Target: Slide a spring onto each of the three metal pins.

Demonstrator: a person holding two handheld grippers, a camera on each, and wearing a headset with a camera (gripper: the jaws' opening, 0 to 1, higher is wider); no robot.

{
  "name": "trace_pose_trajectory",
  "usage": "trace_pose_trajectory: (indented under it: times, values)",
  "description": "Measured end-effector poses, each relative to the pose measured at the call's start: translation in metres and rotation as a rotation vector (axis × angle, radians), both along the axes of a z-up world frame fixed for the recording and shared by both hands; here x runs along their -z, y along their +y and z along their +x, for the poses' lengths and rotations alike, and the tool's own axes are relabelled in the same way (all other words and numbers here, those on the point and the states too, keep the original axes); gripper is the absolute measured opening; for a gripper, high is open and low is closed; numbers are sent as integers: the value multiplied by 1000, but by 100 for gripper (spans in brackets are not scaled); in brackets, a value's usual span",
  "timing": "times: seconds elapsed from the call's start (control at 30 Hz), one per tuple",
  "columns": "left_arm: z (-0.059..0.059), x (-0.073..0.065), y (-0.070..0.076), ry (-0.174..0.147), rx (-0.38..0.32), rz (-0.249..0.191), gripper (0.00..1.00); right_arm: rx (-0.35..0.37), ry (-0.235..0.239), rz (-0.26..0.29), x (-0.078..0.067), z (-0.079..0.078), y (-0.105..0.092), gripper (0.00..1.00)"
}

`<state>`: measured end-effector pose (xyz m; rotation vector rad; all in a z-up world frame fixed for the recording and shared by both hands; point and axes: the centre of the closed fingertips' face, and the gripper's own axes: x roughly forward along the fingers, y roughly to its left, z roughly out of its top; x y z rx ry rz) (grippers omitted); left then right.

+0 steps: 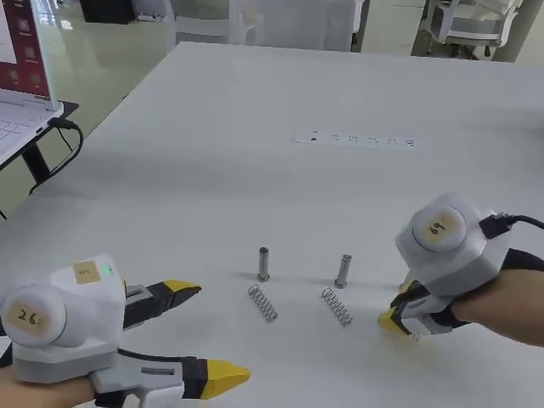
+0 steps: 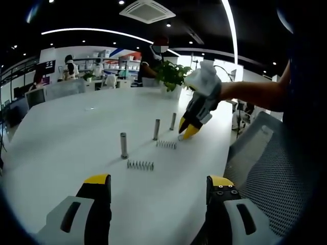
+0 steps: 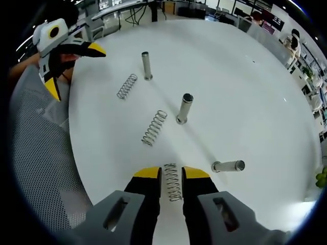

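Observation:
Three short metal pins stand upright on the white table [image 1: 280, 187]: pin one [image 1: 263, 263], pin two [image 1: 343, 270], and a third pin [image 3: 228, 166] close to my right gripper. Two springs lie loose in front of them, spring one [image 1: 263, 303] and spring two [image 1: 337, 306]. A third spring [image 3: 172, 181] lies on the table between the yellow tips of my right gripper [image 3: 172, 174], which is shut on it. My left gripper [image 1: 204, 331] hovers wide open at the table's near left, with nothing between its jaws.
A white power strip [image 1: 355, 138] lies further back on the table. An open laptop [image 1: 21, 68] sits on a stand at the far left. A grey mesh chair [image 2: 271, 168] is at the table's near edge. People stand in the background.

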<state>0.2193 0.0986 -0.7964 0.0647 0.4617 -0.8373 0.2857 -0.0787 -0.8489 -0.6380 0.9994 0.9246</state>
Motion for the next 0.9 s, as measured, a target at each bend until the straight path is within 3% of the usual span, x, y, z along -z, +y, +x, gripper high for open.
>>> trace_pose_trajectory:
  times: [0.9]
  values:
    - [3, 0, 3, -1, -11, -5, 71, -115, 21, -117, 12, -2, 1, 9]
